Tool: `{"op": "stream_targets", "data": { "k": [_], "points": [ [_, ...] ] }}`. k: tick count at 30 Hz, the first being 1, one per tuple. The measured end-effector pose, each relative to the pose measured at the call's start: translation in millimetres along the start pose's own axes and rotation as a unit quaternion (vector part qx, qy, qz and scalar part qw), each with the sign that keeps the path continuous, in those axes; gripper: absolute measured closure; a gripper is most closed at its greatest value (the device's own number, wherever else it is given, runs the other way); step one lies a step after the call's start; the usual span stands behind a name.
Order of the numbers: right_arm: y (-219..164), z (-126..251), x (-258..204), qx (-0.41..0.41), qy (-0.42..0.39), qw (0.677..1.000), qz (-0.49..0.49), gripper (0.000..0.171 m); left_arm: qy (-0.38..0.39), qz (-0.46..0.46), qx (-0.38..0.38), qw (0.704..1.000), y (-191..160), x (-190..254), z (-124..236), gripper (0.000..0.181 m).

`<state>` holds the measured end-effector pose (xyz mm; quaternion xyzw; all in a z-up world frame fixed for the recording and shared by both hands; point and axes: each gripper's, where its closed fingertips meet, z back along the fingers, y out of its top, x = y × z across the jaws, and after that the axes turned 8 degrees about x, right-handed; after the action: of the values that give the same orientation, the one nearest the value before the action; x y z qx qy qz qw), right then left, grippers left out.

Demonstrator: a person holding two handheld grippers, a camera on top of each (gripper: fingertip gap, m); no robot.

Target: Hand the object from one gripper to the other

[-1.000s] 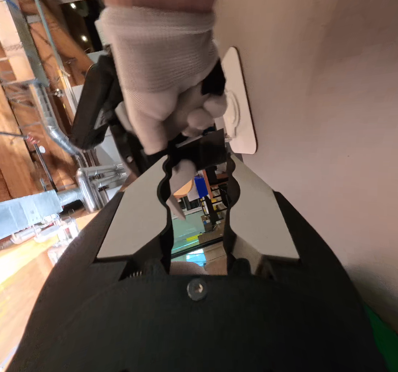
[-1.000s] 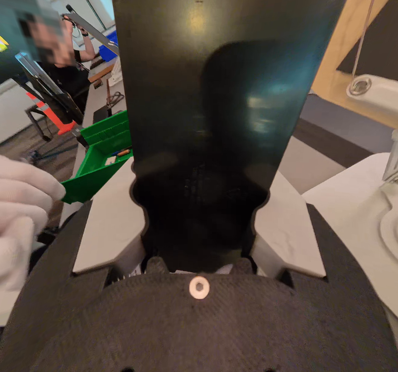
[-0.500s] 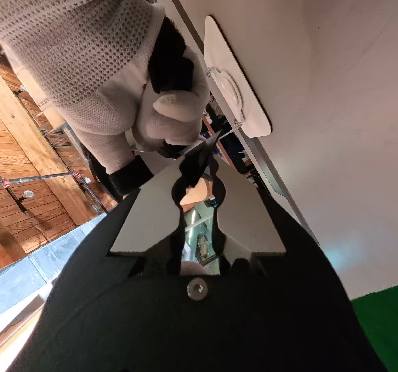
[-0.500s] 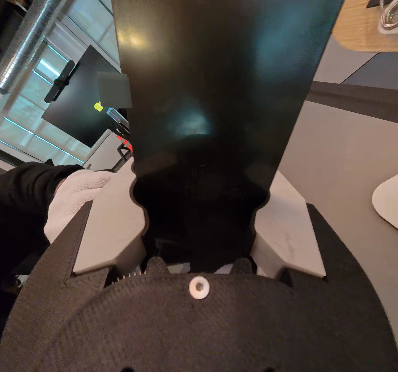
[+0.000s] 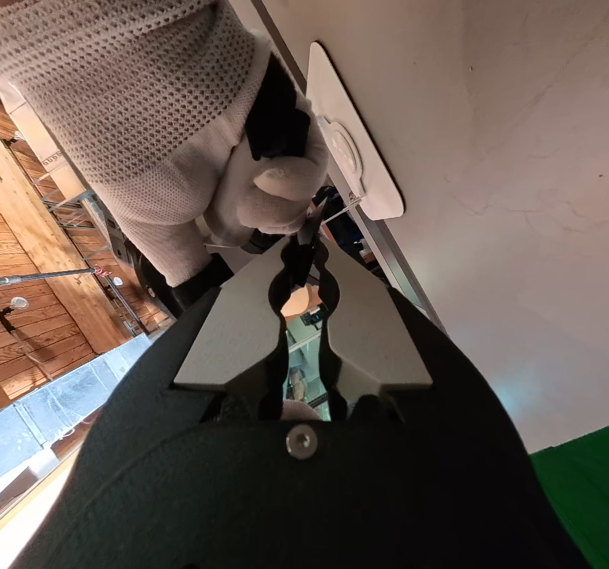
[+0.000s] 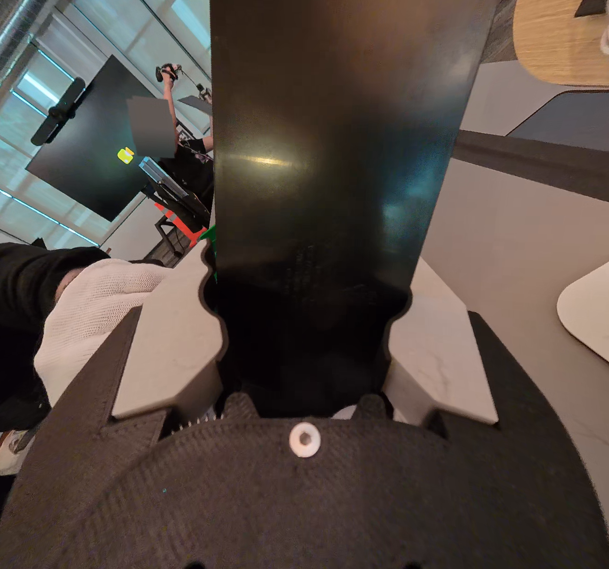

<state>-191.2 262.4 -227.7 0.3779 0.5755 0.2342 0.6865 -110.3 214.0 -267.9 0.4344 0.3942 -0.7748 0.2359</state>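
A thin, glossy black sheet [image 6: 329,125] stands up between the fingers of my right gripper [image 6: 306,273], which is shut on its lower end. In the left wrist view the same sheet [image 5: 311,230] shows edge-on. Its corner sits between the tips of my left gripper [image 5: 304,252], whose fingers have closed narrowly on it. A white-gloved hand [image 5: 164,108] holding the right gripper fills the upper left of that view. The other gloved hand [image 6: 92,306] shows beside the right gripper's left finger [image 6: 171,322].
A white rounded plate [image 5: 356,144] lies on the pale surface beside the left gripper. A green bin [image 5: 576,494] is at the lower right there. In the right wrist view a person [image 6: 191,171] stands by a dark screen [image 6: 82,158], and a white tabletop edge [image 6: 586,316] is at the right. The gap from one gripper's tips to the other's is roughly 9 centimetres.
The left gripper's fingers have narrowed from wide open to closed on the sheet's corner. The right gripper has tilted with the sheet, still gripping it.
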Motion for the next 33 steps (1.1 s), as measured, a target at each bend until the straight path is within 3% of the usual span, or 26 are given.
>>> {"op": "stream_targets", "data": {
  "k": [18,22,26,29,33],
  "points": [
    [8,12,-18,-0.006,0.083,0.996,-0.035,0.067,0.027,0.051,0.025,0.998,-1,-19,23,0.181],
    [22,23,-32,0.014,0.117,0.993,-0.003,0.066,0.041,0.110,0.019,0.993,-16,-41,38,0.181],
    [43,42,-56,0.050,0.156,0.984,0.071,0.069,0.024,0.211,0.017,0.977,-37,-56,55,0.181],
    [60,55,-65,0.086,0.126,0.968,0.199,0.073,-0.008,0.331,0.031,0.943,-54,-64,64,0.181],
    [49,59,-73,0.046,0.063,0.904,0.420,0.088,-0.052,0.460,0.063,0.884,-68,-72,69,0.181]
  ]
}}
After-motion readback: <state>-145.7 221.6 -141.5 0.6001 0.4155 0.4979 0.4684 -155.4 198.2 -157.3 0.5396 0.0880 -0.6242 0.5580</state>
